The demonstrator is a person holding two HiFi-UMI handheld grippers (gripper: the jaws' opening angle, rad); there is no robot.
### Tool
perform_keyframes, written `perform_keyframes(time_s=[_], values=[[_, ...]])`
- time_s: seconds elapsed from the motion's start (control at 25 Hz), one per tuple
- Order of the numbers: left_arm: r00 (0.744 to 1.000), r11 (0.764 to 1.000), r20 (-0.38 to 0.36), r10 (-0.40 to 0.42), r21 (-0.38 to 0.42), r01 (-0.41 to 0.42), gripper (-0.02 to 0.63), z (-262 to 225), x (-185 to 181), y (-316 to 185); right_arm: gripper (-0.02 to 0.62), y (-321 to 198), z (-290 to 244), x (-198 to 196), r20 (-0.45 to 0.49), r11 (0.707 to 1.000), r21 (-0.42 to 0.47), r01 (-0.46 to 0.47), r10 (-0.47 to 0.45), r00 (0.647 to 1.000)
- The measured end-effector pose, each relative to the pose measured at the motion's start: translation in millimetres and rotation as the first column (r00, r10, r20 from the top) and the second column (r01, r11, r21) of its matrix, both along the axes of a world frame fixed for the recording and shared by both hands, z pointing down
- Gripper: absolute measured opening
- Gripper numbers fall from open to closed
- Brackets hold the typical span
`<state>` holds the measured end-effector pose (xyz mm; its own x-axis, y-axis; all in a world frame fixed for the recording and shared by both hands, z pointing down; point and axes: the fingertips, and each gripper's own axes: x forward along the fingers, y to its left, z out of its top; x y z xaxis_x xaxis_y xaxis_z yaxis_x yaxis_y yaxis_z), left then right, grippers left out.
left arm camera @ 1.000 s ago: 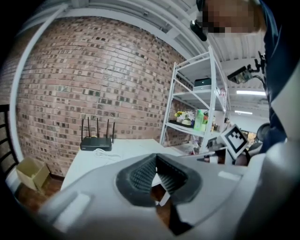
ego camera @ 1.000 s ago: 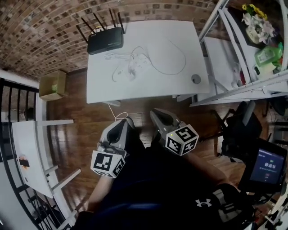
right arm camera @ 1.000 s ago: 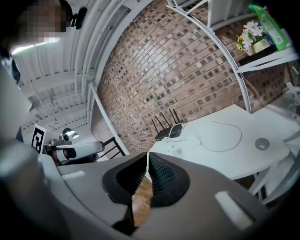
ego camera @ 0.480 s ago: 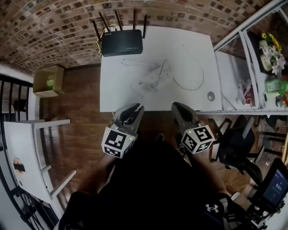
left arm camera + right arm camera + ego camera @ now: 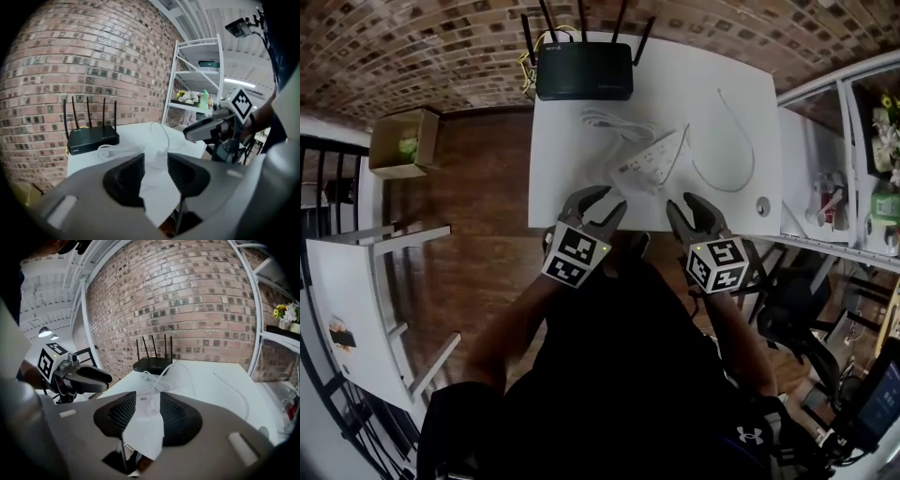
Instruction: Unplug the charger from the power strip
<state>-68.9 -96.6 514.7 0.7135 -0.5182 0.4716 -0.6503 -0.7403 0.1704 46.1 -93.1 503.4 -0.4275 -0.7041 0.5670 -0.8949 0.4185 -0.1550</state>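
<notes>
A white power strip (image 5: 649,161) lies tilted on the white table (image 5: 741,66), just beyond both grippers. A thin white charger cable (image 5: 733,155) loops off to its right; the plug itself is too small to make out. My left gripper (image 5: 605,201) hovers at the table's near edge, its jaws just opened wide and empty. My right gripper (image 5: 688,208) is beside it, jaws also just opened and empty. In the left gripper view the strip (image 5: 160,157) shows past the open gripper (image 5: 154,161). In the right gripper view the strip (image 5: 146,404) lies ahead of the gripper (image 5: 148,398).
A black router (image 5: 584,70) with antennas stands at the table's far edge, with a bundled white cord (image 5: 605,120) in front of it. A small grey disc (image 5: 763,206) sits at the near right corner. White shelving (image 5: 853,141) stands to the right, a cardboard box (image 5: 405,142) on the floor to the left.
Both grippers have moved forward from over the floor to the table's near edge. Both pairs of jaws went from shut to open. The table now lies closer in view.
</notes>
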Motion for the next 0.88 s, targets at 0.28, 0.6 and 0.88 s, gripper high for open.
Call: perform_keyframes(time_s=[0.28,0.6,0.88], values=[[0.989,0.999,0.146,0.038,-0.017,-0.036,0.161,40,17,-9,0.231,-13,52,-17,0.015,0.992,-0.092,0.08,-0.079,0.997],[0.973,0.995,0.226,0.052,-0.099,-0.03,0.169,83,35,-23,0.262,-27,87,-28,-0.026,0.982,-0.143,0.126,-0.131,0.991],[0.949,0.993,0.301,0.09,-0.094,-0.064,0.169,107,43,-22,0.261,-33,112,-29,-0.122,0.97,-0.194,0.145,-0.171,0.978]])
